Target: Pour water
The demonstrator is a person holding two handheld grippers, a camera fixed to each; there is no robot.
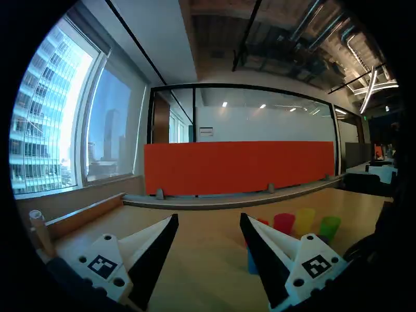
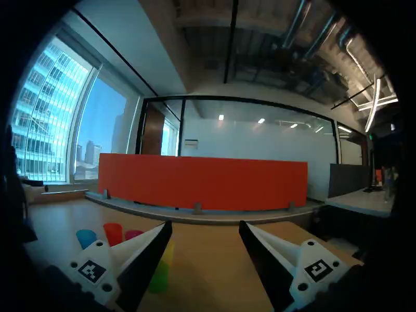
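Cups [image 1: 304, 218], bright-coloured, are clustering on the tabletop [image 1: 208, 260]; left gripper [image 1: 208, 216] and right gripper [image 2: 205, 223] fingers are gaping wide, empty.

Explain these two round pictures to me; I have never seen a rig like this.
No robot here: a person carries a two-fingered tool in each hand, with a fisheye camera looking forward along it. One picture comes from the left hand-held gripper, the other from the right hand-held gripper. The black-and-white wedges are their fingers, spread open, holding nothing. On the wooden table stand coloured cups, an orange partition behind.
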